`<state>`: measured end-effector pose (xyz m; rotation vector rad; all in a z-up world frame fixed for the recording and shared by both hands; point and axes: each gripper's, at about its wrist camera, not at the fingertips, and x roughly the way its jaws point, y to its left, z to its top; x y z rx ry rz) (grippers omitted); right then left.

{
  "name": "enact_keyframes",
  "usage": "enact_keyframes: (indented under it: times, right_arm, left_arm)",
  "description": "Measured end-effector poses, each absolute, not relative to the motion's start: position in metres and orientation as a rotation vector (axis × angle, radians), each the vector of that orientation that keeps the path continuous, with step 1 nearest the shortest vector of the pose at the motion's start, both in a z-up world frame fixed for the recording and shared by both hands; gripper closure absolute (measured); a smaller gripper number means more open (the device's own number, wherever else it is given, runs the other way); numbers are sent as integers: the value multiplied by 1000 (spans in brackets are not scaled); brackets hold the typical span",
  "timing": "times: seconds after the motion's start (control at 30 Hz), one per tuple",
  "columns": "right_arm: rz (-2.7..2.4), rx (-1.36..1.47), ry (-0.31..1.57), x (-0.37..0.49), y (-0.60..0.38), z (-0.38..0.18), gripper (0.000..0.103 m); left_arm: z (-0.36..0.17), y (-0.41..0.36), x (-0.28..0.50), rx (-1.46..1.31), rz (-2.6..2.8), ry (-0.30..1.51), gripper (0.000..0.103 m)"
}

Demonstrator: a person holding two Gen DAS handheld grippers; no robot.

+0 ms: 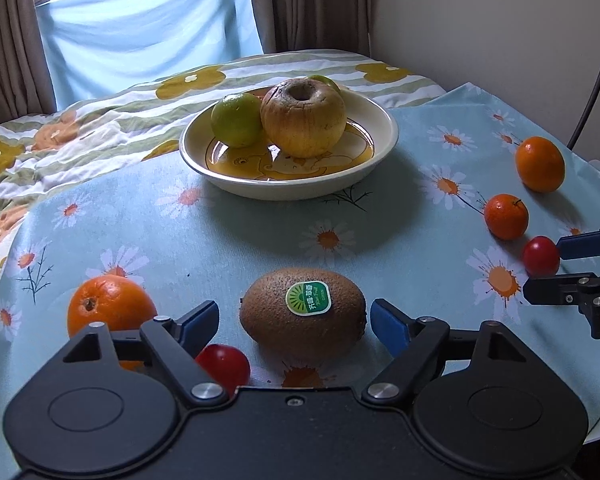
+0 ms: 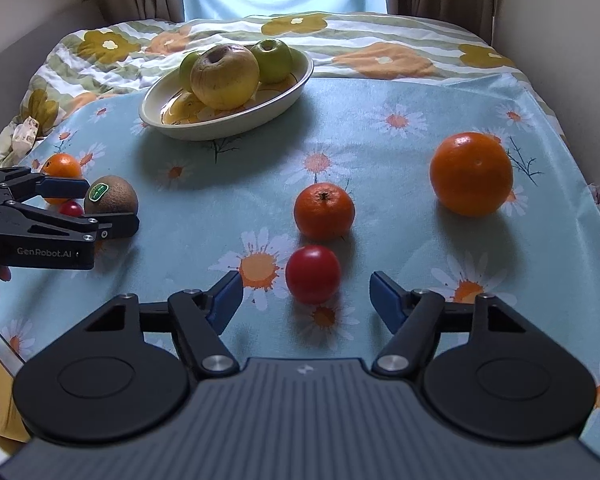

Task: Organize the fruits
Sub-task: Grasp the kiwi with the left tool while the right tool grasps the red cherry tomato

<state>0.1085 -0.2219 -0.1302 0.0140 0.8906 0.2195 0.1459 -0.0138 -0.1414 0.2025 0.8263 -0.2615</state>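
Fuzzy matt kiwi [image 1: 303, 320], glossy smooth tomato [image 2: 313, 274], glazed ceramic bowl [image 1: 384, 120] on printed cloth [image 1: 260, 236]

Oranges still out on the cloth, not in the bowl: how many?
3. One orange left of the kiwi, a small one beyond the red fruit, a large one far right. None looks hidden.

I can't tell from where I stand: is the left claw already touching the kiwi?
Apart. The left wrist view shows cloth between each blue pad and the kiwi; the left claw is open around it.
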Motion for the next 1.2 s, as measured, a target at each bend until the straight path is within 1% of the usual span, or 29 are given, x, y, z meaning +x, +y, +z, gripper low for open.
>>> enact_keyframes:
  times: [0.03, 0.07, 0.1, 0.13, 0.23, 0.4, 0.63, 0.73, 0.77, 0.8, 0.87, 0.9, 1.2]
  right_arm:
    - [216, 14, 891, 109, -221, -131, 20]
    - [214, 13, 892, 110, -221, -131, 20]
    - [214, 11, 893, 110, -220, -131, 20]
    - [213, 9, 894, 111, -220, -131, 21]
    - [209, 3, 898, 112, -219, -132, 22]
    - [204, 5, 904, 114, -220, -133, 28]
    - [198, -7, 897, 116, -221, -133, 34]
    - [199, -26, 895, 115, -219, -134, 40]
    - [201, -29, 894, 114, -219, -134, 44]
    - [204, -31, 892, 114, -219, -134, 51]
    - [209, -32, 891, 114, -219, -133, 53]
    - [213, -30, 890, 114, -219, -133, 58]
    - [240, -32, 873, 109, -219, -123, 58]
  left_arm:
    - [-143, -14, 146, 207, -262, 826, 18]
    - [-143, -14, 147, 210, -263, 826, 20]
    - [-144, -14, 147, 208, -271, 829, 27]
    - [-144, -13, 148, 196, -285, 832, 30]
    - [-144, -15, 147, 206, -284, 827, 31]
    - [-143, -16, 144, 219, -282, 825, 32]
    - [-143, -22, 137, 232, -289, 824, 33]
    - [-143, -24, 134, 223, -286, 826, 33]
    - [-143, -24, 133, 219, -285, 827, 33]
    - [-143, -25, 132, 215, -283, 826, 33]
    - [-141, -26, 129, 209, -281, 822, 33]
    - [-141, -27, 128, 207, -280, 819, 33]
    - [-126, -33, 116, 168, -251, 789, 33]
